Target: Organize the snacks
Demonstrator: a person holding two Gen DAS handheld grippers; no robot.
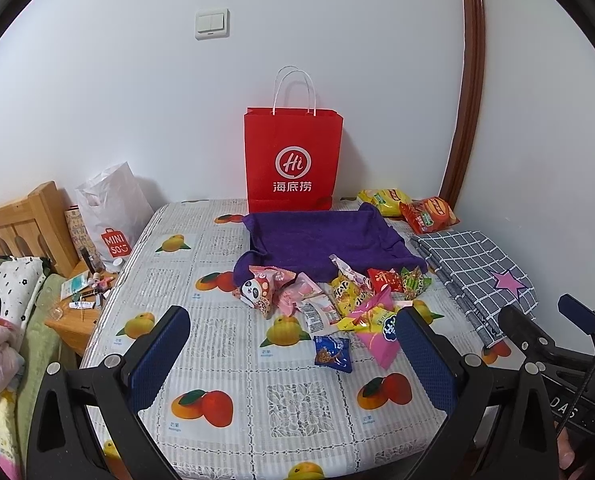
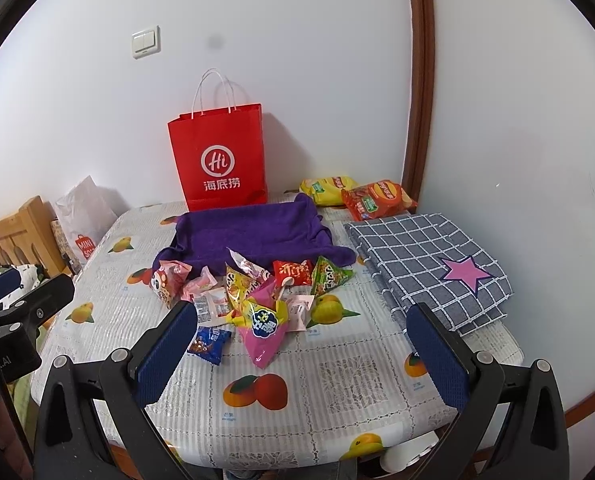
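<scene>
A heap of small snack packets lies mid-table in front of a purple cloth tray. A small blue packet and a pink packet sit nearest. Behind the tray a red paper bag stands against the wall. Yellow and red chip bags lie at the back right. My left gripper hovers open over the near table, empty. My right gripper is open too, just short of the heap.
A folded grey checked cloth with a pink star lies on the table's right side. A white plastic bag and a cluttered wooden nightstand stand to the left, beside a bed. The fruit-print tablecloth covers the table.
</scene>
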